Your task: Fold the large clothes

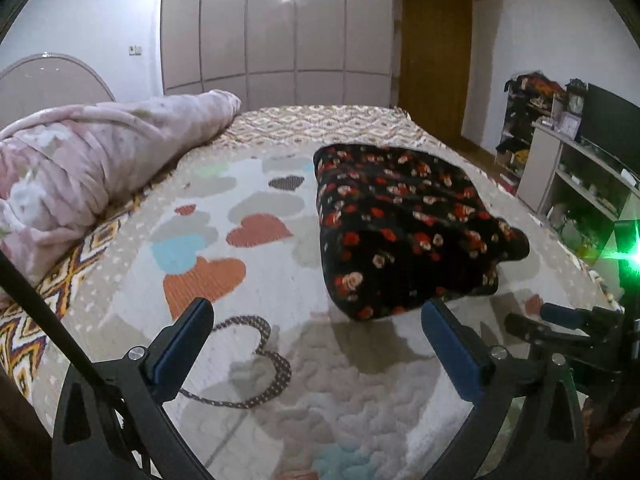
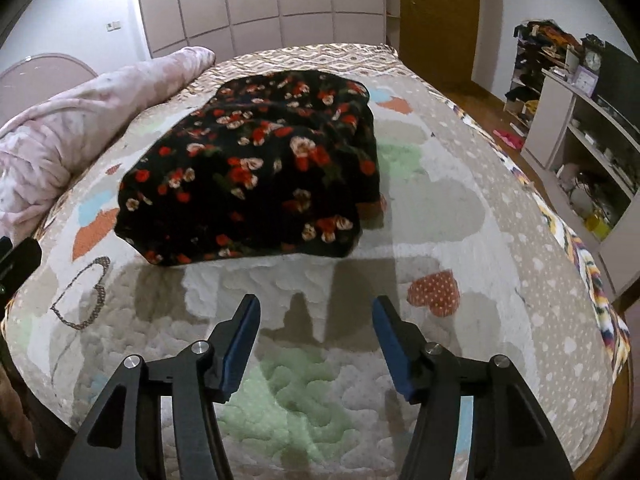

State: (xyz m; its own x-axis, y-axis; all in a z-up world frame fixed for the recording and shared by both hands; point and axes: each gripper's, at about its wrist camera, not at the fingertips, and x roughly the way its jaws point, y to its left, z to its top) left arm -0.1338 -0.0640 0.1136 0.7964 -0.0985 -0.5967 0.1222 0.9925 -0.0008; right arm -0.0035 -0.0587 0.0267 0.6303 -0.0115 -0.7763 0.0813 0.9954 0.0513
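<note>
Hovering over the near end of the bed, the left gripper [image 1: 316,312] is holding its blue-padded fingers [image 1: 452,344] spread as wide as they go, with nothing between them but the quilted bedspread [image 1: 248,184] below. Just to its right, the right gripper [image 2: 316,308] is also hanging above the near edge, its fingers parted and gripping nothing; part of it is showing at the right edge of the left camera's view, with a green light glaring beside it.

A little farther in, the black floral garment [image 2: 256,168] is lying folded into a thick, roughly rectangular bundle on the heart-patterned bedspread, near the middle of the bed and apart from both grippers. To the far left, a pink rolled duvet [image 1: 80,160] is resting along the side of the bed by the headboard. Beyond the bed's far end, a tall wardrobe [image 1: 276,20] and a wooden door [image 1: 436,56] are standing against the wall, while cluttered shelves [image 2: 584,132] are lining the right side.
</note>
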